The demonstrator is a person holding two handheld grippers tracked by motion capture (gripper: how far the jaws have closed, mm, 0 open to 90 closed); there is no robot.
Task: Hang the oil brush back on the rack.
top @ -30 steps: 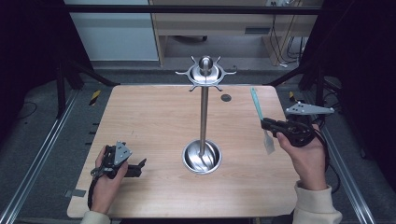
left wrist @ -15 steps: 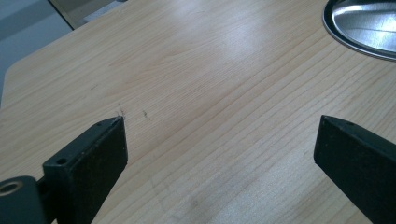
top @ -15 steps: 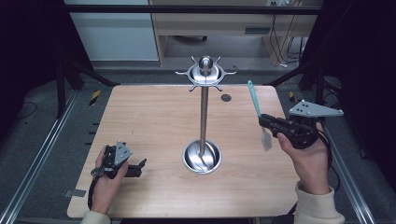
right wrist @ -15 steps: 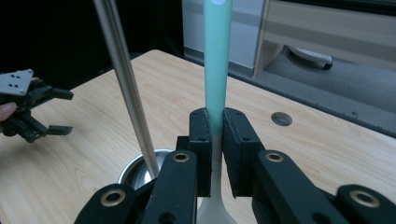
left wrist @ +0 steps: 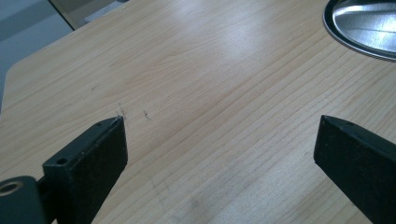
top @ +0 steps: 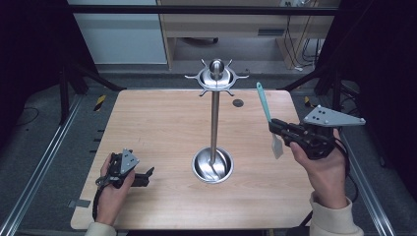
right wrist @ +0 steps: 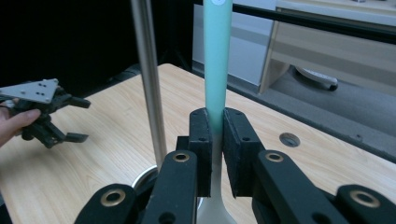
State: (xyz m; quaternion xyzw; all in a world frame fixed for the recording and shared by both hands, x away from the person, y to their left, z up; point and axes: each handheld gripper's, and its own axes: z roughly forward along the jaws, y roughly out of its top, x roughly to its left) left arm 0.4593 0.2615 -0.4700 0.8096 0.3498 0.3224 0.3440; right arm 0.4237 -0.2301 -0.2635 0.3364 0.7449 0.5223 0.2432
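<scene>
While left gripper (top: 142,178) rests, jaws apart, on surface (top: 157,128): right gripper (top: 273,127), jaws clamped on teal-handled spatula (top: 265,105), has lifted it higher, handle upright, toward hook stand (top: 215,78).

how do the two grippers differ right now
The right gripper has its jaws shut on a teal-handled spatula, handle up; the left gripper has its jaws wide apart with nothing between them. The right is held up off the wooden table at the right of the metal stand; the left sits low by the table's near left edge. Both are black and hand-held.
</scene>
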